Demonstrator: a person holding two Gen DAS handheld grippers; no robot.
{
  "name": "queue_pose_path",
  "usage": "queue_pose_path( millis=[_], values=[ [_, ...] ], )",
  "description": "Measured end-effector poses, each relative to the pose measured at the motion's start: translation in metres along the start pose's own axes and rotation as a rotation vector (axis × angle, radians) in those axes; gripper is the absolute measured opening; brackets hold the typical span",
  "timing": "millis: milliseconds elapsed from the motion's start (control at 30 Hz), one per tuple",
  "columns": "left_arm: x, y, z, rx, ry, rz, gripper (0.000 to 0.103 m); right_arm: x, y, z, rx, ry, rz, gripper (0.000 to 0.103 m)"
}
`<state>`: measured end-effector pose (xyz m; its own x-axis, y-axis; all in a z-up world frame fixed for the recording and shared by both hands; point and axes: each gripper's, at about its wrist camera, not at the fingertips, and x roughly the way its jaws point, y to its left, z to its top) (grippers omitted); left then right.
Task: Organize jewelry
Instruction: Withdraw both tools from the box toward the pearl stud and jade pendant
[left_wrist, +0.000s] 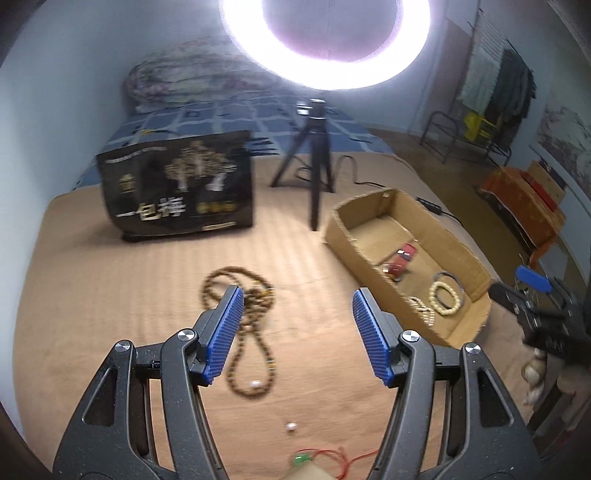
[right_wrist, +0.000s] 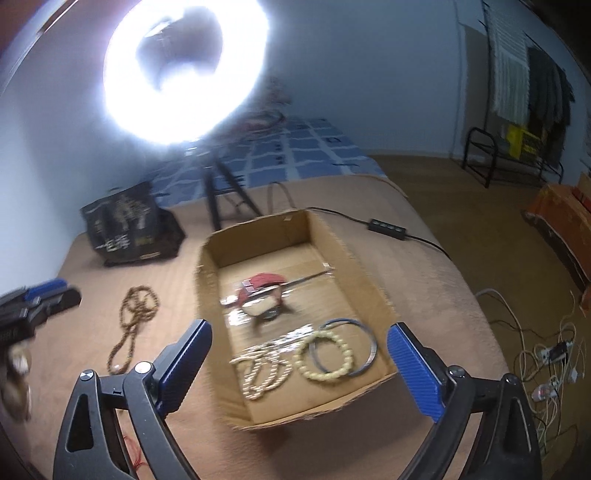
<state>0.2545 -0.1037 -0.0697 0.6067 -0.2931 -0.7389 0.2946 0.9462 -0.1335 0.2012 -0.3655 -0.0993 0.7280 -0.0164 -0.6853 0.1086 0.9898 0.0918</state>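
Both tongs are spread wide and empty: the left gripper (left_wrist: 297, 332) hangs above the long brown bead necklace (left_wrist: 242, 328) lying loose on the tan bedspread (left_wrist: 110, 295), the right gripper (right_wrist: 299, 365) over the cardboard box (right_wrist: 369, 280) that already holds a cream bead bracelet (right_wrist: 325, 356) and other pieces. To my eye the necklace is next, so the left one must drop, pinch a strand and carry it rightward into the box

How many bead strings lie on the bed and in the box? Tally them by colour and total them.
Brown bead necklace: 1
Cream bead bracelet: 1
White bead strand: 1
Total: 3
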Motion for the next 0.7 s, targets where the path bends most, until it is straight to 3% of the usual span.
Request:
queue_pose_path(
  millis=[200,467,700],
  values=[
    [-0.005,0.035,-0.005,-0.043,-0.003,0.038,0.063,-0.006,0.046,-0.014,-0.101,0.006,0.074,0.099],
    [-0.004,0.064,-0.010,-0.070,0.010,0.071,0.063,0.012,0.104,-0.039,-0.223,0.121,0.187,0.098],
    [0.002,0.085,-0.013,-0.109,0.029,0.074,0.063,0.034,0.151,-0.067,-0.354,0.213,0.254,0.081]
  ],
)
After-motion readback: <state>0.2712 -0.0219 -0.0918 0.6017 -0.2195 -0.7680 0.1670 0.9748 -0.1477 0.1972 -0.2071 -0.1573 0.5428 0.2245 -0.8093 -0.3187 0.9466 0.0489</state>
